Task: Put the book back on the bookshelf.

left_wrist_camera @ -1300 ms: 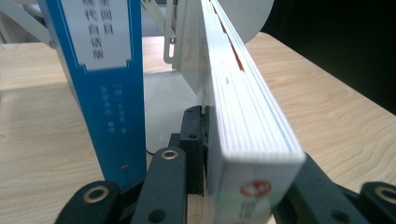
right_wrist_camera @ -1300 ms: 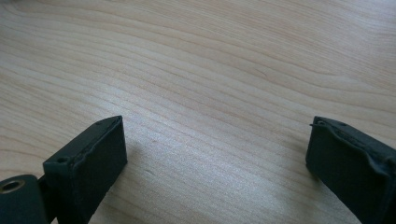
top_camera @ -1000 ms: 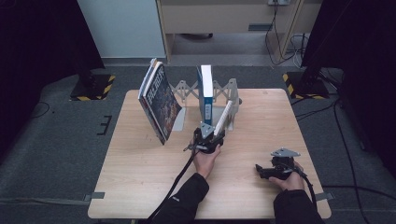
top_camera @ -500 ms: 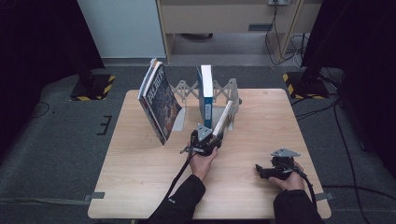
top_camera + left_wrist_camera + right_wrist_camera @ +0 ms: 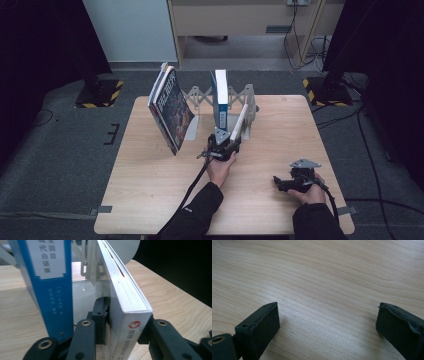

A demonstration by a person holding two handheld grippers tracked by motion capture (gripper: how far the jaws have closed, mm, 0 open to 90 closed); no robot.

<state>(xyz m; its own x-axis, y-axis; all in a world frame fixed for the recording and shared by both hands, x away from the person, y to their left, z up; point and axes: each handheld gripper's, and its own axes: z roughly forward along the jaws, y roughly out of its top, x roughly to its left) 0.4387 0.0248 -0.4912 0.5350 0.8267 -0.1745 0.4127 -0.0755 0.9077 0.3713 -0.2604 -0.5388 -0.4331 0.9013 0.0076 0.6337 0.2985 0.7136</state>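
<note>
Nearest you, your right gripper (image 5: 287,184) rested on the table (image 5: 150,200), jaws spread and empty. Farther out, your left gripper (image 5: 125,322), its jaws having just eased slightly, pinched the white book (image 5: 125,297), spine toward you, leaning right against the rack (image 5: 248,102). Beside it stood a blue book (image 5: 47,287) with Chinese lettering.

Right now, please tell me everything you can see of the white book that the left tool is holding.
The white book is a thin paperback with a white cover, a red round logo and grey print near its spine end, and a red mark along its top. It leans, tilted, in the expandable book rack, beside the upright blue book. The left tool clamps its lower end, one pad on each cover.
</note>
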